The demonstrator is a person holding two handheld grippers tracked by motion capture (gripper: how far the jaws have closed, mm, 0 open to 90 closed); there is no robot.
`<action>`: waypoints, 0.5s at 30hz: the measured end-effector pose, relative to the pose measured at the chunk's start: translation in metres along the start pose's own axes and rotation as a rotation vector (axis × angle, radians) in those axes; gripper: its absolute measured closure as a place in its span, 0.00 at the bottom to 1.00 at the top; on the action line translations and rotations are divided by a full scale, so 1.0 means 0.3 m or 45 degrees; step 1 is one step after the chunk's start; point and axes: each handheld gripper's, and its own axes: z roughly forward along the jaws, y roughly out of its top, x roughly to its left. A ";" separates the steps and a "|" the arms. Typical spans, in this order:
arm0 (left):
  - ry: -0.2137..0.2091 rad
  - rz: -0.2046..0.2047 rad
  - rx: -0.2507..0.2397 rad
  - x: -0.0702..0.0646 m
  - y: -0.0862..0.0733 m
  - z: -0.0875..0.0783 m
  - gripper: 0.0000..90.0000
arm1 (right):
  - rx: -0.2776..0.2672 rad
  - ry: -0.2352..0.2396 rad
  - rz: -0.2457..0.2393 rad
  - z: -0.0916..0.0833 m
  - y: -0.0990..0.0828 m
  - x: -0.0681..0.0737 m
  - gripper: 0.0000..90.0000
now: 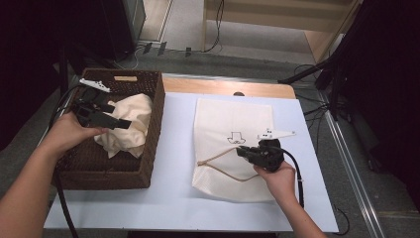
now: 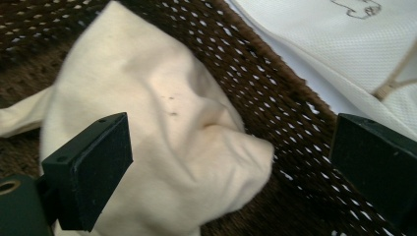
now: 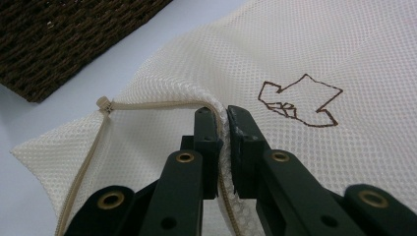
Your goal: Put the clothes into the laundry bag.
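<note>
On white table sheet (image 1: 173, 163), right gripper (image 1: 246, 153) pinches mesh bag (image 1: 233, 119) edge; left gripper (image 1: 115, 121), jaws wide and empty, hovers over cream cloth (image 1: 130, 124) inside basket (image 1: 148, 163), directly ahead.

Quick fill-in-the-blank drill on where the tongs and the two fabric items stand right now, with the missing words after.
1. The crumpled cream cloth lies inside the brown wicker ____.
2. The right tongs are shut on the zippered edge of the ____ bag.
3. The left tongs stand ____ over the cloth, pads not pressing it.
4. The mesh bag lies flat on the table, to the ____ of the basket in the high view.

Missing words: basket; mesh; open; right
</note>
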 end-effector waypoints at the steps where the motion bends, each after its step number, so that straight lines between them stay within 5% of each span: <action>1: 0.008 -0.005 -0.010 0.005 0.000 0.000 0.03 | 0.002 0.001 0.001 0.000 0.000 -0.001 0.93; 4: 0.023 -0.026 -0.022 0.027 0.001 0.007 0.04 | 0.005 0.003 0.005 0.003 -0.001 -0.001 0.93; 8: 0.110 0.007 -0.009 0.051 -0.003 0.027 0.03 | 0.007 0.000 -0.002 0.004 -0.001 0.000 0.93; 11: 0.106 -0.032 -0.033 0.078 -0.013 0.044 0.03 | 0.005 0.001 -0.002 0.001 0.000 0.000 0.93; 15: 0.106 -0.081 0.013 0.112 -0.031 0.084 0.03 | 0.001 0.008 0.002 0.002 0.000 -0.003 0.93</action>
